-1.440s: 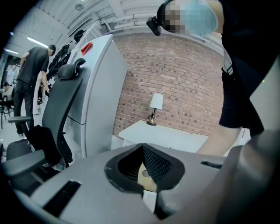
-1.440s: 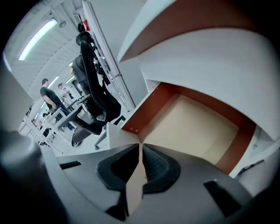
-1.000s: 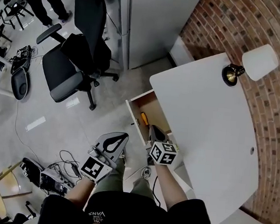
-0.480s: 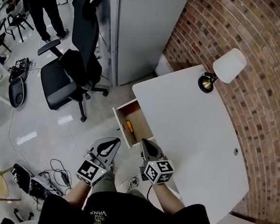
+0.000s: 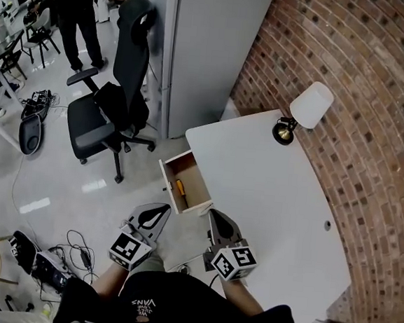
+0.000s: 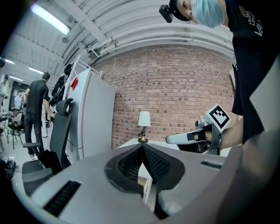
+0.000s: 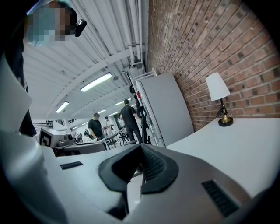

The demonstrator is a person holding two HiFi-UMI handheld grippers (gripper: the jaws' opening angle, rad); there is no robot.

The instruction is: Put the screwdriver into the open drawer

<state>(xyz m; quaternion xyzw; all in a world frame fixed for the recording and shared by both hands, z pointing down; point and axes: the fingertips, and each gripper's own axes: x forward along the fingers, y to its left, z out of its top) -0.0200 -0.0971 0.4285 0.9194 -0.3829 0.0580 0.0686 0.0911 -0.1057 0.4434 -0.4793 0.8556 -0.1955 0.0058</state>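
Observation:
The screwdriver [image 5: 179,188], with an orange-yellow handle, lies inside the open wooden drawer [image 5: 194,183] at the near-left corner of the white desk [image 5: 276,199]. Both grippers hover nearer me than the drawer and touch nothing. My left gripper [image 5: 163,209] is to the drawer's lower left, jaws together and empty. The right gripper [image 5: 213,213] sits just below the drawer's front corner, also shut and empty. In the left gripper view the left gripper [image 6: 142,146] points level toward the desk, and the right gripper [image 6: 192,137] shows beside it. The right gripper view shows its tips [image 7: 141,146] closed.
A lamp [image 5: 306,107] stands at the desk's far edge against the brick wall [image 5: 376,102]. A grey cabinet [image 5: 212,46] rises behind the drawer. A black office chair [image 5: 111,114] stands to the left. Cables and gear [image 5: 46,260] lie on the floor. People [image 5: 78,6] stand far left.
Both grippers have lifted and drawn back from the drawer toward me; the right one was at the drawer's front edge before. The screwdriver stays in the drawer.

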